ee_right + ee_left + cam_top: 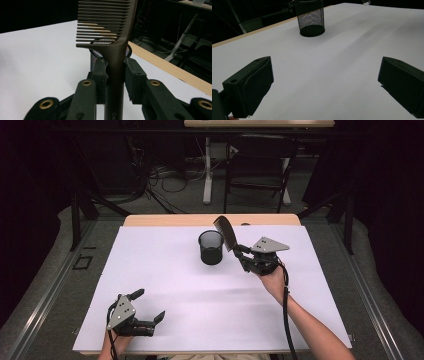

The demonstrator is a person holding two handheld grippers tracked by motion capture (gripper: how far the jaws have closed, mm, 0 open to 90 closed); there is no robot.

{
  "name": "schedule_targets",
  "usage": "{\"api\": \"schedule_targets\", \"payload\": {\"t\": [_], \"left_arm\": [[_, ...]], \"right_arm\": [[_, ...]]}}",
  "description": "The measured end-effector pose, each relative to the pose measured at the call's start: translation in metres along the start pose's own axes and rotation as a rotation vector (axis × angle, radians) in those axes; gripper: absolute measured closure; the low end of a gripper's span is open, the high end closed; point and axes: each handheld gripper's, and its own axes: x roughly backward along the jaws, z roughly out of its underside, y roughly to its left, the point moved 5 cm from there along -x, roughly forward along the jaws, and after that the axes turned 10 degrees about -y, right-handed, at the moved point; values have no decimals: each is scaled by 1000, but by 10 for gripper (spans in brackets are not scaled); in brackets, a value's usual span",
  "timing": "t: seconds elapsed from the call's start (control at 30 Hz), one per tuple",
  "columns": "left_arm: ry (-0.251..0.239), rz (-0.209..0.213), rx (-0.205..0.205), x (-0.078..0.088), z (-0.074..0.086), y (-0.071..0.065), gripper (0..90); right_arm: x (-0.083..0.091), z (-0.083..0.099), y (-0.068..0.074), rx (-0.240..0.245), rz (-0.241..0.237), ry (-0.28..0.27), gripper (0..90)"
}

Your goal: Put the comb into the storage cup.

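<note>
A dark brown comb (226, 232) (110, 32) stands upright with its teeth up, its handle clamped by my right gripper (239, 251) (115, 77). The gripper holds it just right of a black mesh cup (211, 247) (310, 18) that stands on the white sheet (200, 290); in the right gripper view the cup (93, 58) is mostly hidden behind the comb. My left gripper (149, 306) (324, 85) rests near the front left of the sheet, open, with nothing between its jaws.
The sheet covers a wooden table whose far edge (165, 220) shows bare. Beyond it on the floor stand a dark chair (257, 165), a white table leg (207, 167) and loose cables (165, 175).
</note>
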Motion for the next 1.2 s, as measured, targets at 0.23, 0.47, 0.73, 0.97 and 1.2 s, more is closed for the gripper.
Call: {"api": "schedule_targets", "payload": {"t": [0.23, 0.47, 0.73, 0.97, 1.2], "left_arm": [[4, 2, 4, -1, 1, 0, 2], [3, 2, 1, 0, 0, 0, 2], [8, 5, -2, -1, 0, 0, 2], [3, 4, -2, -1, 0, -1, 2], [4, 2, -2, -1, 0, 0, 2]], "right_arm": [[-3, -4, -1, -2, 0, -1, 725], [-6, -8, -3, -1, 5, -5, 725], [-11, -13, -2, 1, 3, -10, 725], [-14, -17, -3, 3, 6, -14, 725], [-16, -20, -5, 4, 8, -13, 725]]}}
